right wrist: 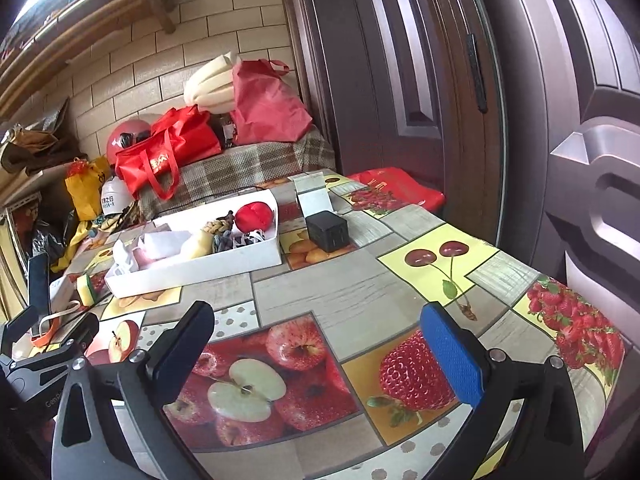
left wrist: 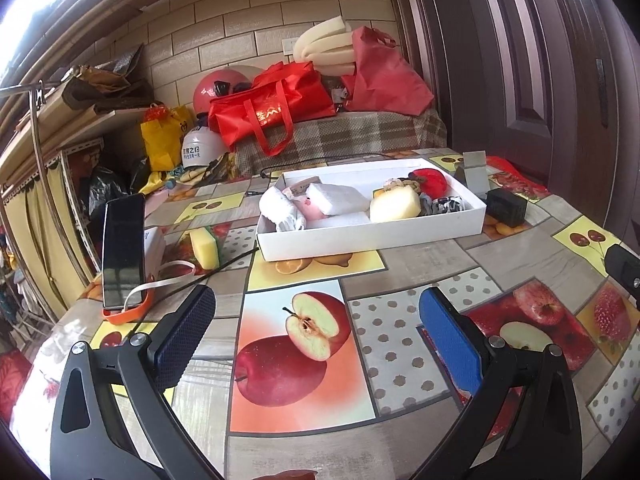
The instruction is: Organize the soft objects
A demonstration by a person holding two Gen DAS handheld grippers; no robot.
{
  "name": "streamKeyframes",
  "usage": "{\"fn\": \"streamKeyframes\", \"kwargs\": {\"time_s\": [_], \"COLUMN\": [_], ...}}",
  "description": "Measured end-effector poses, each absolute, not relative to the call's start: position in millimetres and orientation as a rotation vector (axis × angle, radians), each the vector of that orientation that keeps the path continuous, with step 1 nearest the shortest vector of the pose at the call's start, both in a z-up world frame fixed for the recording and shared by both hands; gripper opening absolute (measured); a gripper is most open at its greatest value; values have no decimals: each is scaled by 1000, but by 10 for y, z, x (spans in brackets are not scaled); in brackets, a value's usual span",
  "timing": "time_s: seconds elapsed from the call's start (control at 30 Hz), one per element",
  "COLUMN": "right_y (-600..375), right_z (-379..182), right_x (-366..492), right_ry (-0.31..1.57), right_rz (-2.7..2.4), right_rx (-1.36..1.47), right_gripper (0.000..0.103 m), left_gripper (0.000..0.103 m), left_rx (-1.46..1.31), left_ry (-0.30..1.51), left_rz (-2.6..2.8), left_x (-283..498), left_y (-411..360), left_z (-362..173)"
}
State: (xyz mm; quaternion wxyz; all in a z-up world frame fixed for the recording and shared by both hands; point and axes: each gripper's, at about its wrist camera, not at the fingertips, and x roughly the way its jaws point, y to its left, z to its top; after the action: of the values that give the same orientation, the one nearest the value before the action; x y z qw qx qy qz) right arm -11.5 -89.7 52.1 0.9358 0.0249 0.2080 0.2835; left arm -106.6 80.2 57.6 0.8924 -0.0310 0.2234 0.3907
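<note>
Both grippers, left (left wrist: 316, 320) and right (right wrist: 316, 332), hung open and empty over the desk (left wrist: 420, 256); the sponge (left wrist: 205, 247) lay left of the box (left wrist: 372, 236), best pinched gently across its sides.

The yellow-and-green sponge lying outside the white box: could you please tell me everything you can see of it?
The sponge is a small rectangular block, mostly pale yellow foam with a thin green scouring layer along one side. It looks soft and dry, uncompressed. It rests on the fruit-print tablecloth, just off the left end of the white box, apart from it. A dark cable runs close by its near end. Neither gripper touches it; in the right wrist view it shows again beside the box corner.
</note>
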Motion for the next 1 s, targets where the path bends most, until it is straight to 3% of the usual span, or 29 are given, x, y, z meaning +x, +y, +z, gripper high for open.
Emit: {"fn": "streamKeyframes", "kwargs": {"time_s": [1.0], "right_y": [-716], "right_z": [527], "right_x": [-204], "right_ry": [410], "right_rz": [543], "right_rx": [-43], "right_gripper": [103], "left_gripper": [103], "left_rx": [-136], "left_ry": [481], "left_rz": [751], "left_x": [-1060], "left_y": [850], "left_z": [619]}}
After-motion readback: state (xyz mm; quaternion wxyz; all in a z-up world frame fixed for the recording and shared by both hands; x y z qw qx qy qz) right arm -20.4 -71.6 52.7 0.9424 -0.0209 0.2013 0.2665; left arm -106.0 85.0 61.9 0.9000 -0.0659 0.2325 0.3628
